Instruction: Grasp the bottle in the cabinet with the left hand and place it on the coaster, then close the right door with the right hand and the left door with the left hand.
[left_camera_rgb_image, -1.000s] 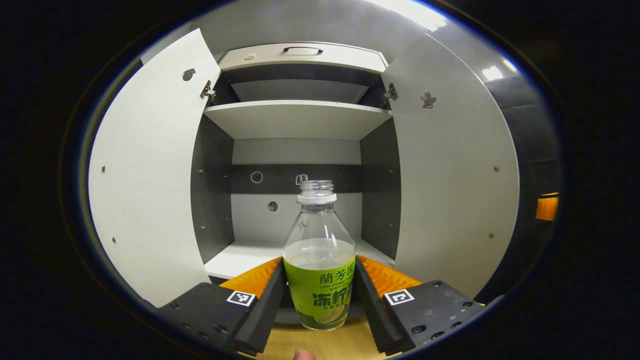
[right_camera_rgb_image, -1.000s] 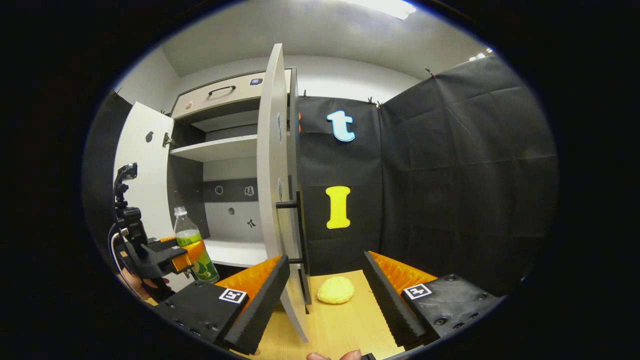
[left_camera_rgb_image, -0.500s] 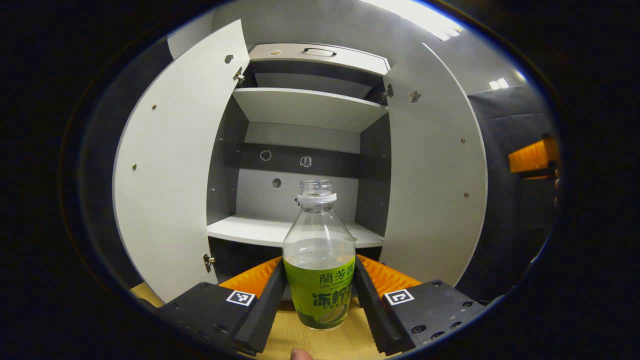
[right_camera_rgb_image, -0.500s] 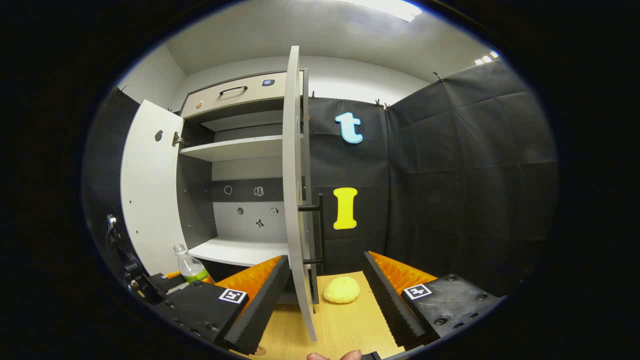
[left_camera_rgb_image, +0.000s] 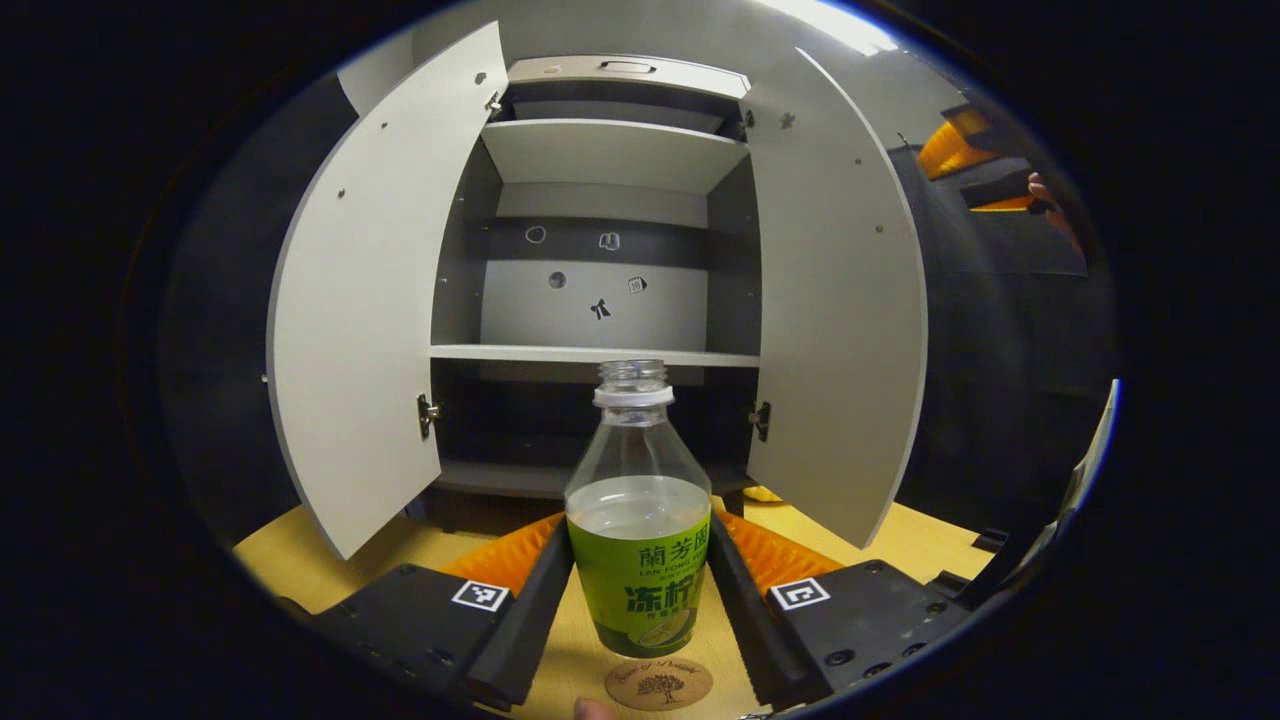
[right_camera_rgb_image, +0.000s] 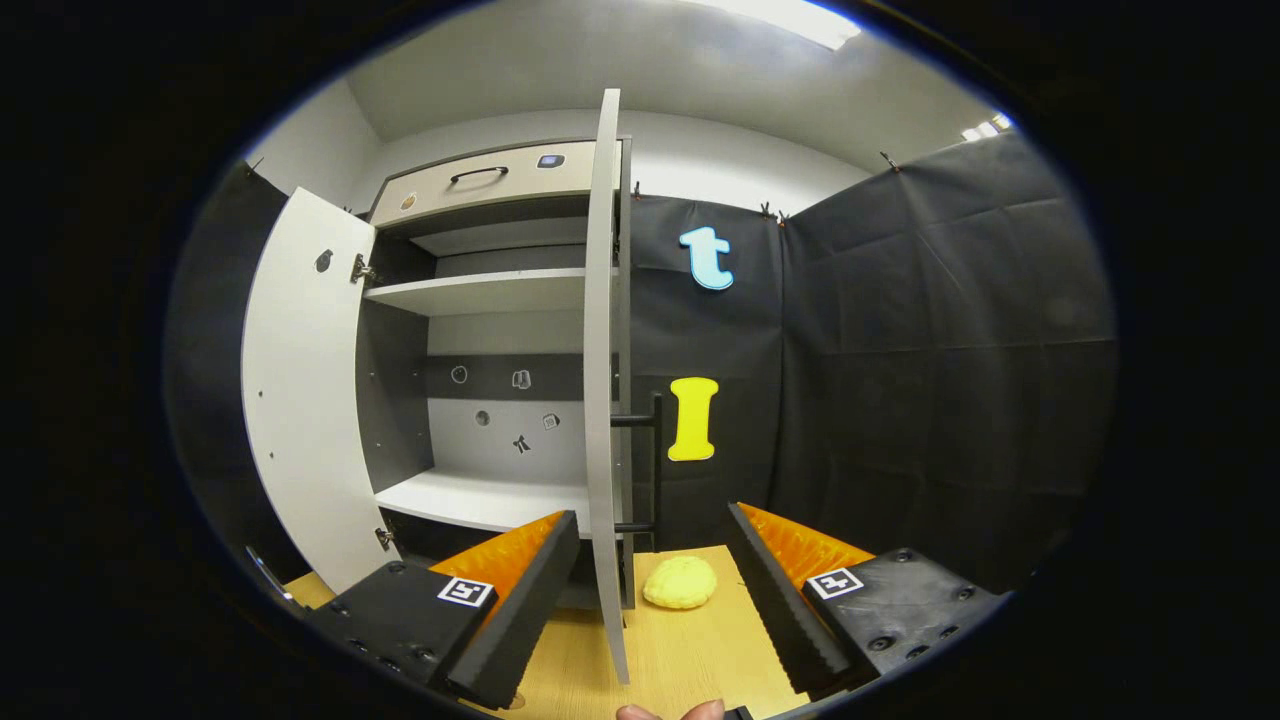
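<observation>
Change since earlier frame: bottle (left_camera_rgb_image: 639, 520) carried out of cabinet (left_camera_rgb_image: 600, 300) and lowered; coaster (left_camera_rgb_image: 658, 684) now showing just beneath and nearer than its base.

Left gripper (left_camera_rgb_image: 640, 590): both fingers (left_camera_rgb_image: 535, 600) pressed on the bottle's label, bottle upright between them, uncapped, part full.

Right gripper (right_camera_rgb_image: 648, 590): fingers wide apart, holding nothing; edge of right door (right_camera_rgb_image: 603, 400) stands between them, a yellow lump (right_camera_rgb_image: 680, 581) on the table (right_camera_rgb_image: 690, 650) beyond.

Left door (left_camera_rgb_image: 370, 300): open.

Step in hand, by judgement: placing bottle on coaster; contact cannot be told.

Next move calls for: drawing the bottle back over the coaster, lowering level to avoid spilling, then opening the fingers.
</observation>
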